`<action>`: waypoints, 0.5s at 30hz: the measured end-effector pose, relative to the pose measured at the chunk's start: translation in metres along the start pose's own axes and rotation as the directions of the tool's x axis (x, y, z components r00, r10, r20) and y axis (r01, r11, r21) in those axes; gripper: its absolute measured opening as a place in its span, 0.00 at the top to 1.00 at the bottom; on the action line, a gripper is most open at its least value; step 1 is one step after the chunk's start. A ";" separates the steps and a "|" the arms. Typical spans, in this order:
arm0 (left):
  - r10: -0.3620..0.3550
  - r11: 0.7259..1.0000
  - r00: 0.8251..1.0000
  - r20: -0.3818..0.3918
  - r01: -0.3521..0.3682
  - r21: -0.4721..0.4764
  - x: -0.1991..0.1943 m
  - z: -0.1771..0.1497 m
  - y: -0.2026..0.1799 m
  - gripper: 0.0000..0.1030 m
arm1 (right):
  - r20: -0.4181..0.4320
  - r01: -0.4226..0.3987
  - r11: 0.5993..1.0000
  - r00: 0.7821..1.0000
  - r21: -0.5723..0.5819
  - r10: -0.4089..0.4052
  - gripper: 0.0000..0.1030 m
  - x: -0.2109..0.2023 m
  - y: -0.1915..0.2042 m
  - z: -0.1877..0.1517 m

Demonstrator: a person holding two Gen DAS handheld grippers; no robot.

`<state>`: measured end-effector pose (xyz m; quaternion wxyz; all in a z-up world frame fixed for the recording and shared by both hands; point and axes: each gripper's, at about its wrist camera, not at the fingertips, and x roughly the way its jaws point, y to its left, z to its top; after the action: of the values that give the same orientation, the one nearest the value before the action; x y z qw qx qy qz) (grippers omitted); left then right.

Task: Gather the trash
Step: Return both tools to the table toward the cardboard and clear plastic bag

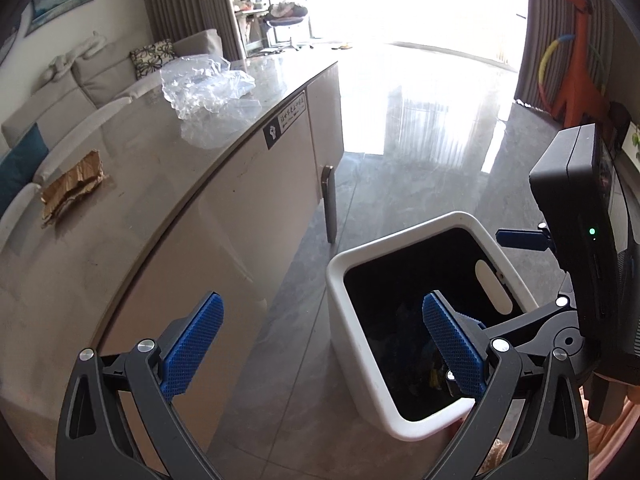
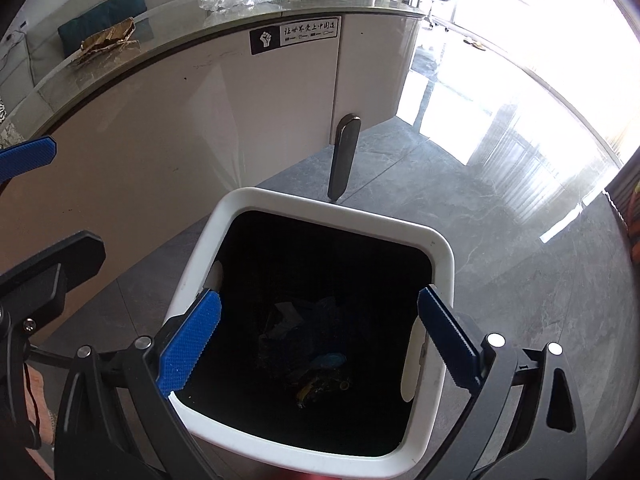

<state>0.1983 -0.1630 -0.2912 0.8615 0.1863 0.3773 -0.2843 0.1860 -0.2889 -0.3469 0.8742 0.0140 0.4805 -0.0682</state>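
Grey-floored room: my right gripper (image 2: pixel 320 340) and left gripper (image 1: pixel 324 344) hang wide open and empty over the white bin (image 2: pixel 340 210); next I fetch the crumpled plastic (image 1: pixel 204 84) and torn cardboard (image 1: pixel 74 186) on the counter (image 1: pixel 132 184) ahead-left.

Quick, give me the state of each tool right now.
Left tool: open, holding nothing, beside the white bin.
Right tool: open, holding nothing, above the bin's mouth.
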 end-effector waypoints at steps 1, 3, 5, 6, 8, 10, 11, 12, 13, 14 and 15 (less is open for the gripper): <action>0.004 1.000 1.000 0.006 -0.004 -0.008 -0.002 0.002 0.003 0.04 | 0.019 0.000 1.000 1.000 0.003 0.000 0.05 -0.004 0.001 0.002; 0.010 1.000 1.000 0.019 -0.009 -0.027 -0.006 0.006 0.010 0.04 | 0.055 -0.005 1.000 0.998 0.011 0.004 0.05 -0.010 -0.001 0.011; 0.029 0.999 0.999 0.038 -0.028 -0.044 -0.011 0.011 0.019 0.04 | 0.098 -0.010 1.000 0.995 0.012 0.009 0.05 -0.020 0.003 0.021; 0.042 0.998 0.998 0.051 -0.040 -0.053 -0.014 0.014 0.025 0.04 | 0.123 -0.008 1.000 0.992 0.005 0.007 0.05 -0.025 0.006 0.027; 0.064 0.995 0.995 0.074 -0.058 -0.080 -0.020 0.022 0.039 0.04 | 0.177 -0.004 1.000 0.984 -0.018 0.007 0.05 -0.035 0.013 0.039; 0.084 0.991 0.992 0.092 -0.073 -0.115 -0.027 0.029 0.054 0.04 | 0.227 -0.002 0.999 0.974 -0.041 0.011 0.05 -0.044 0.021 0.054; 0.089 0.988 0.991 0.101 -0.075 -0.135 -0.030 0.033 0.063 0.04 | 0.249 -0.006 0.999 0.968 -0.052 0.019 0.05 -0.049 0.026 0.062; 0.097 0.985 0.989 0.110 -0.079 -0.153 -0.032 0.036 0.072 0.04 | 0.271 -0.018 0.998 0.962 -0.062 0.034 0.05 -0.053 0.032 0.069; 0.106 0.982 0.987 0.123 -0.084 -0.169 -0.035 0.040 0.081 0.04 | 0.291 -0.025 0.997 0.956 -0.073 0.045 0.05 -0.056 0.037 0.077; 0.122 0.978 0.984 0.132 -0.097 -0.183 -0.038 0.045 0.089 0.04 | 0.311 -0.029 0.996 0.949 -0.085 0.054 0.05 -0.058 0.042 0.084; 0.140 0.974 0.980 0.139 -0.111 -0.195 -0.039 0.051 0.098 0.04 | 0.331 -0.036 0.994 0.941 -0.101 0.068 0.05 -0.059 0.050 0.093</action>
<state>0.2661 -0.1016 -0.2180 0.9176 0.1062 0.3229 -0.2059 0.2390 -0.2418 -0.2494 0.9442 -0.0260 0.3274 -0.0240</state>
